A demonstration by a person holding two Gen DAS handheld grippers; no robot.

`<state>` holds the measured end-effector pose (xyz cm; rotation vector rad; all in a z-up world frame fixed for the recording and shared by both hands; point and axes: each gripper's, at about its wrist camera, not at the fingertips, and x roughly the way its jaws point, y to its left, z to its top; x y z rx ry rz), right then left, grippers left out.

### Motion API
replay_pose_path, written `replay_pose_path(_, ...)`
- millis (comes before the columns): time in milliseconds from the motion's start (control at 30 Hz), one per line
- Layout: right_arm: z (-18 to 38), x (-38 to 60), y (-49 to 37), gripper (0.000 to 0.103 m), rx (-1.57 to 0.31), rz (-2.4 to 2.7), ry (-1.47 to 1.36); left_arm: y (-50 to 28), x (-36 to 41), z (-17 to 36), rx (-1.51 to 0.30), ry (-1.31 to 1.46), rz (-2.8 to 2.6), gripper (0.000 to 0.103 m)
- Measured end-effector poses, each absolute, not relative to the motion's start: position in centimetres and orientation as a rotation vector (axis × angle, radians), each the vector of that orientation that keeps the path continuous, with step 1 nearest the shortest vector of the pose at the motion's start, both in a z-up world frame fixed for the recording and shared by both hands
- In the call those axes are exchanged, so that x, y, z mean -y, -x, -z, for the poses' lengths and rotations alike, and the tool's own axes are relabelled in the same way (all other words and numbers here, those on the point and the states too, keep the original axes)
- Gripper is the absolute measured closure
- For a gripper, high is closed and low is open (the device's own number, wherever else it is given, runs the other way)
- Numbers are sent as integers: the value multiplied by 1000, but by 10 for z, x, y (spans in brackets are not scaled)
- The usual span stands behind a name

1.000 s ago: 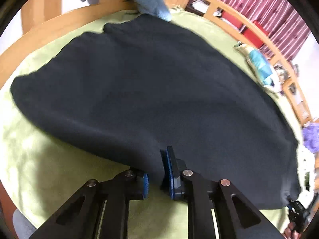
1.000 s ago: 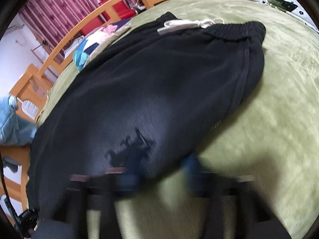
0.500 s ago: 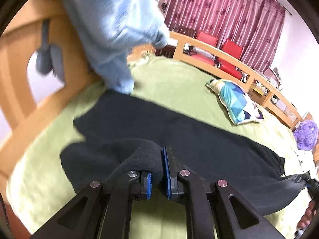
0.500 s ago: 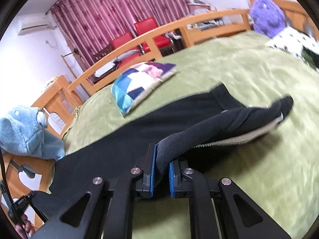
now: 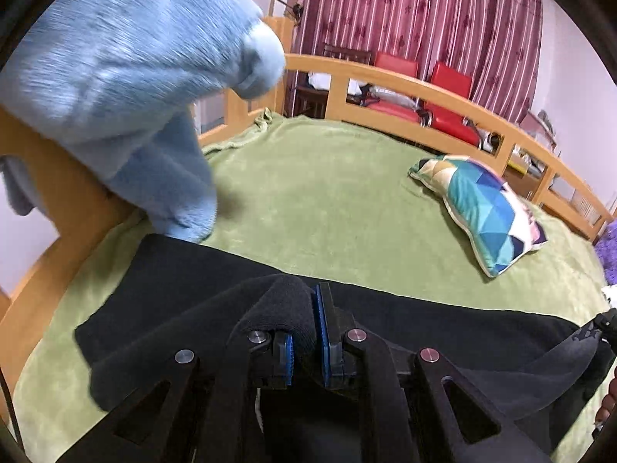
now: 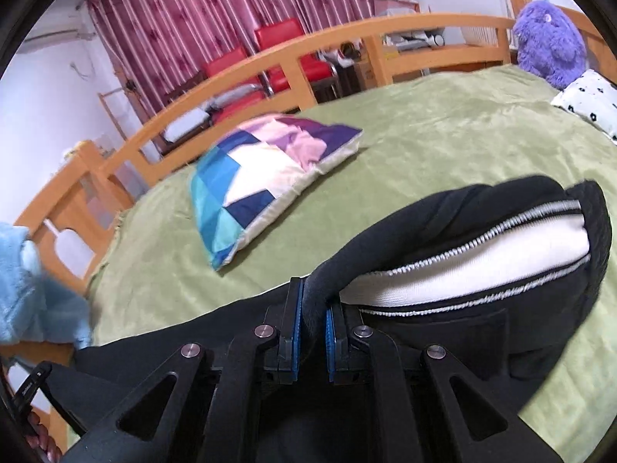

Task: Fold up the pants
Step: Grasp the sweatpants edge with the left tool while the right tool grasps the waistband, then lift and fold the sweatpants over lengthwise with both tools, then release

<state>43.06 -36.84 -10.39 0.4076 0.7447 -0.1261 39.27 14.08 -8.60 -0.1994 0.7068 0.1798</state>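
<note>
Black pants [image 5: 185,289] lie across a green blanket [image 5: 327,177] on the bed. My left gripper [image 5: 304,332] is shut on a fold of the leg fabric and holds it lifted above the layer below. My right gripper [image 6: 312,316] is shut on the pants [image 6: 482,208] near the waist and holds them up, so the white pocket lining [image 6: 474,262] shows inside the raised waistband. The other gripper's body shows at the far right of the left wrist view [image 5: 601,324] and at the lower left of the right wrist view [image 6: 31,386].
A patchwork pillow [image 5: 482,208] lies on the blanket beyond the pants; it also shows in the right wrist view [image 6: 266,173]. A light blue plush garment [image 5: 135,88] hangs over the wooden bed rail [image 5: 424,85] on the left. A purple plush toy [image 6: 547,34] and a white pillow [image 6: 590,104] sit far right.
Both grippers closed on the near edge of the flat pants and lifted it, carrying it up and over toward the far side. The views tilted up from the fabric to the room.
</note>
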Motion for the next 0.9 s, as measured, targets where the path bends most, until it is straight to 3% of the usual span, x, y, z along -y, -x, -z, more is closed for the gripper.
replay_pose_path(100,135,365,-458,71,-816,150,-424,-412,-134,103,-776,163,-202,88)
replay_pose_path(167,146,359,-458,68,-827,119,-412,-414,-128,108,-805,134,-201,85)
replay_pose_path(267,150,344,-445,60,-844,104,-302,-399,-121,105,-784,110,-172,62)
replay_pose_path(333,148,337,-424,56,-837,111,-235,-379,-119,98,-751,111,-165,37)
replay_pose_path(467,147,344,-367,53,-849,101,-209,-342,-118,83,-715,105,-158,30)
replay_pose_path(600,155,364,-311,41,-866,143,-223,-308,-119,90,-767,123,-128,30)
replay_pose_path(900,202,403,-271,41,-943,160,-391,-264,-141,172,-937,369,-48,30)
